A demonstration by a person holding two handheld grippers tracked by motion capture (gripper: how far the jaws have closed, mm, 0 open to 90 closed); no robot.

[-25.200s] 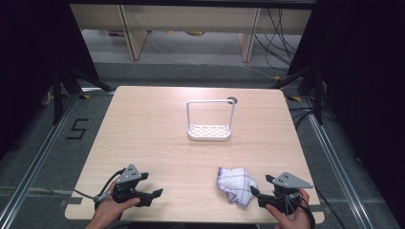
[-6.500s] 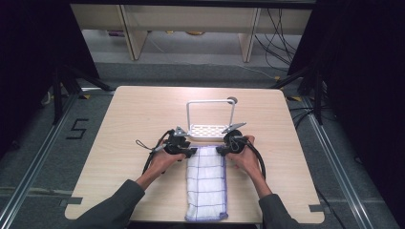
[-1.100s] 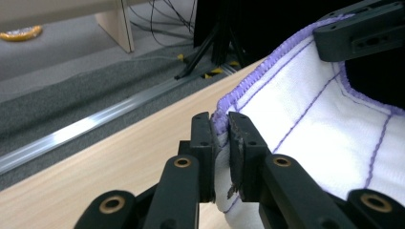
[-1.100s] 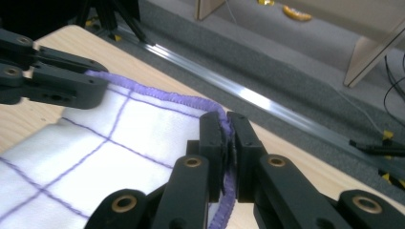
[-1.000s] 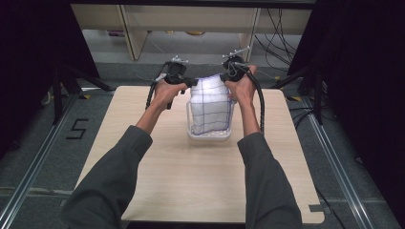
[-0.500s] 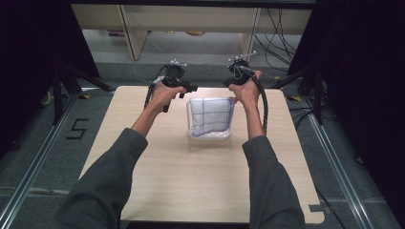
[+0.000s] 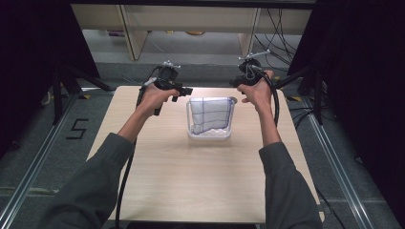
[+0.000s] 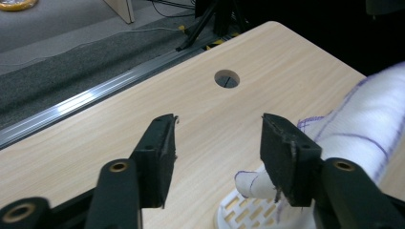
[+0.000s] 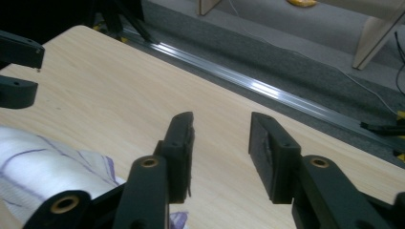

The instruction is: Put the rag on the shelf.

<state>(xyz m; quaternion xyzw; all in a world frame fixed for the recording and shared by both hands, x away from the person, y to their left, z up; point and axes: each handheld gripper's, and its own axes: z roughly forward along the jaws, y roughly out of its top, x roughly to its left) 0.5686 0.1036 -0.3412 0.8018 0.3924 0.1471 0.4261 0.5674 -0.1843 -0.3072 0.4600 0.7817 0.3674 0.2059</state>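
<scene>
Both your claws have just been opening with nothing between their jaws, the left claw (image 7: 184,90) and right claw (image 7: 237,82) flanking the white rack (image 7: 210,135) on the counter (image 7: 191,181), where the checked cloth (image 7: 210,114) hangs draped.

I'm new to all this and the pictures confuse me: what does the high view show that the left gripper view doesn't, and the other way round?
High view alone: the person's arms, both hands, the right gripper, the whole table and the floor around it.

Left gripper view alone: a close look at the left gripper, jaws open with nothing between them, and the slots in the rack's base.

Both: the cloth draped over the white rack, and the table's round hole.
</scene>
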